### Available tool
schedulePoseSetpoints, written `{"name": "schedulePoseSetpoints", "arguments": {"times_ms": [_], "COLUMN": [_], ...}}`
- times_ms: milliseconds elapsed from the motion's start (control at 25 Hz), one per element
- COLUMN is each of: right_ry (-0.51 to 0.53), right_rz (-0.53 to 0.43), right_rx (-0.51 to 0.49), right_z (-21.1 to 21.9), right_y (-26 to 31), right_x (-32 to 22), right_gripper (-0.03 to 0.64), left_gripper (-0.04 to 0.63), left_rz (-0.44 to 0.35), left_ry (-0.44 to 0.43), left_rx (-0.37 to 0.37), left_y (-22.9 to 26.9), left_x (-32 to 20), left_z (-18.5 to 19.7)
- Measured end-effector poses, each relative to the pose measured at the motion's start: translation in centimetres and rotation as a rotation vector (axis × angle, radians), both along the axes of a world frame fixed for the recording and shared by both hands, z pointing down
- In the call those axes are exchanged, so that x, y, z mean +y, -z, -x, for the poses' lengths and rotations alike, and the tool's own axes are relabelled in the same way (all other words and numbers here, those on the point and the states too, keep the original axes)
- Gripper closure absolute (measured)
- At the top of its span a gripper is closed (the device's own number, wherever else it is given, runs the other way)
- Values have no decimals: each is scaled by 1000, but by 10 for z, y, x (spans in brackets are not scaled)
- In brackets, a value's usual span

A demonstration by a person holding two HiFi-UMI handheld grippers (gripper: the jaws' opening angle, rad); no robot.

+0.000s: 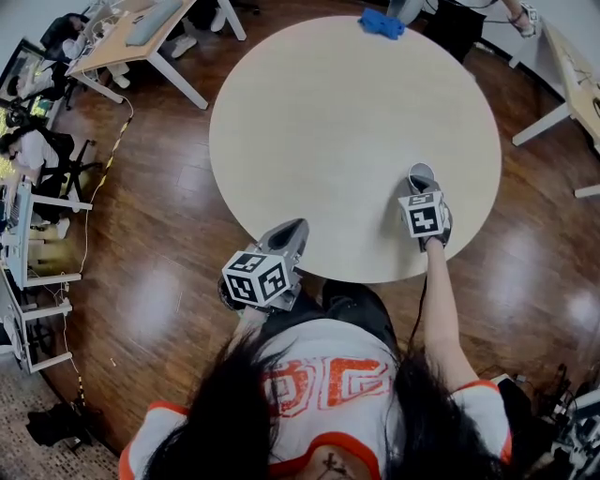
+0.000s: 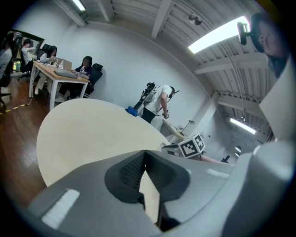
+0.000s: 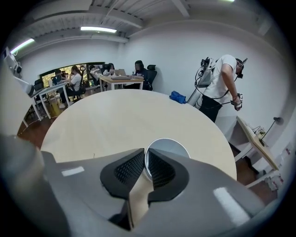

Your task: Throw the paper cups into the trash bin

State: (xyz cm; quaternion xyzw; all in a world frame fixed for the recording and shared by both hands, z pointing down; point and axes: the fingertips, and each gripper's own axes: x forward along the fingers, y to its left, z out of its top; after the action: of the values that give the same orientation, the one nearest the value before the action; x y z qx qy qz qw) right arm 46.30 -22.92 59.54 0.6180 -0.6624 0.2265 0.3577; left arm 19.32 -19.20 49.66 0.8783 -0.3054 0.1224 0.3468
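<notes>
A white paper cup [image 1: 422, 175] stands upright near the front right edge of the round beige table [image 1: 356, 103]. My right gripper [image 1: 423, 190] is at the cup's near side. In the right gripper view the cup's open rim [image 3: 172, 146] runs between the two dark pads, and my right gripper [image 3: 145, 161] is shut on the cup's near wall. My left gripper [image 1: 292, 232] hovers at the table's front edge, left of the cup. In its own view my left gripper [image 2: 144, 154] is shut, its pads meeting at the tips with nothing between them. No trash bin shows in any view.
A blue cloth [image 1: 382, 22] lies at the table's far edge. Beyond it a person [image 3: 218, 78] stands next to a white desk [image 3: 253, 134]. Desks with seated people [image 1: 56, 103] line the left side. Brown wooden floor [image 1: 159, 234] surrounds the table.
</notes>
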Motion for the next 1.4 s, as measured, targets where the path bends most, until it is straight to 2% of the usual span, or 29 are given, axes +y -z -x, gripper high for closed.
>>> {"name": "schedulePoseSetpoints", "arguments": {"times_ms": [360, 640, 1160, 1400], "right_ry": [-66, -96, -235, -287], "right_rz": [-126, -194, -249, -256], "right_rx": [-82, -129, -230, -239], "right_z": [22, 69, 178, 227], "right_y": [44, 76, 89, 82], "right_x": [16, 50, 105, 134], "right_gripper": [587, 588, 589, 589], "left_gripper": [595, 595, 595, 595], "left_rz": [-6, -15, -28, -26], "left_ry": [-56, -123, -255, -318], "left_rx": [20, 44, 86, 102], "left_y": [3, 3, 9, 5], "left_x": [-2, 6, 30, 47], "left_z": [-3, 3, 74, 108]}}
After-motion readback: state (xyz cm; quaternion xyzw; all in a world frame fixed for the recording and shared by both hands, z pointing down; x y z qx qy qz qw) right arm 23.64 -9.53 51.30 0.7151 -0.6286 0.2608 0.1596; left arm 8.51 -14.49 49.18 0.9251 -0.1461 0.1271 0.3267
